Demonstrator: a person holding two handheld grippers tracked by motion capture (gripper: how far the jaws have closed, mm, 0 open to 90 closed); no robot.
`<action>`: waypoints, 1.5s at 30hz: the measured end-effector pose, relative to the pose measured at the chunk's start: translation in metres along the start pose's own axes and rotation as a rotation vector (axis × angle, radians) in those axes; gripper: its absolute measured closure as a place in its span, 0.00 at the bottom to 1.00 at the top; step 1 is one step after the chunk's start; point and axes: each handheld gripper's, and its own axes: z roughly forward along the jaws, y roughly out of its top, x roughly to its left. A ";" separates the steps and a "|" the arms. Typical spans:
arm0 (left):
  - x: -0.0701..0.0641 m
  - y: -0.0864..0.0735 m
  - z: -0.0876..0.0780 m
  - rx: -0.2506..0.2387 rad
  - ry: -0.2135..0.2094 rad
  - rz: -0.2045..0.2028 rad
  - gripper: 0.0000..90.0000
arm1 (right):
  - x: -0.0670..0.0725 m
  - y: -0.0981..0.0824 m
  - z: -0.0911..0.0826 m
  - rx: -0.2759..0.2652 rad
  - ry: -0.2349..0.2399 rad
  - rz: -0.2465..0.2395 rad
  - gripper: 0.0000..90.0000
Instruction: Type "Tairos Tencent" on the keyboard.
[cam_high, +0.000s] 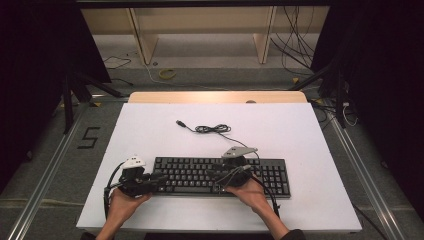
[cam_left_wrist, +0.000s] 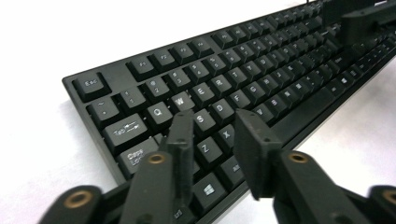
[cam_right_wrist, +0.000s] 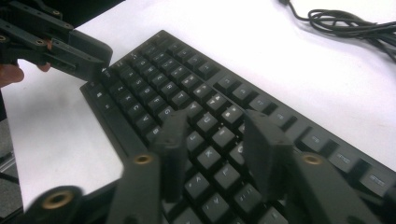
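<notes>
Matte black keyboard (cam_high: 220, 175) — flat slab of square keycaps — lies on the smooth white table (cam_high: 300, 135) beneath both claws. Left gripper (cam_left_wrist: 214, 135), right gripper (cam_right_wrist: 219, 140): blocky jaws part-spread over keys, pinching nothing.

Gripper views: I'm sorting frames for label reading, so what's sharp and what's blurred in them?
Left gripper view: keyboard legends near Q and W read clearly, far keys soften, the gripper's base blurs. Right gripper view: legends smear, table glares white.

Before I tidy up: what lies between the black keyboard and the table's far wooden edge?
The keyboard's coiled black cable, on the white tabletop; high view.
</notes>
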 end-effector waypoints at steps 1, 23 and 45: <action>0.001 0.000 0.000 0.004 0.000 0.001 0.80 | 0.001 0.001 0.002 0.002 0.000 0.001 0.75; 0.007 -0.002 0.001 0.083 0.030 0.013 0.99 | 0.023 0.022 0.061 0.079 0.033 -0.027 1.00; 0.010 -0.004 0.005 0.122 0.045 0.012 0.99 | 0.025 0.025 0.079 0.113 0.023 -0.024 1.00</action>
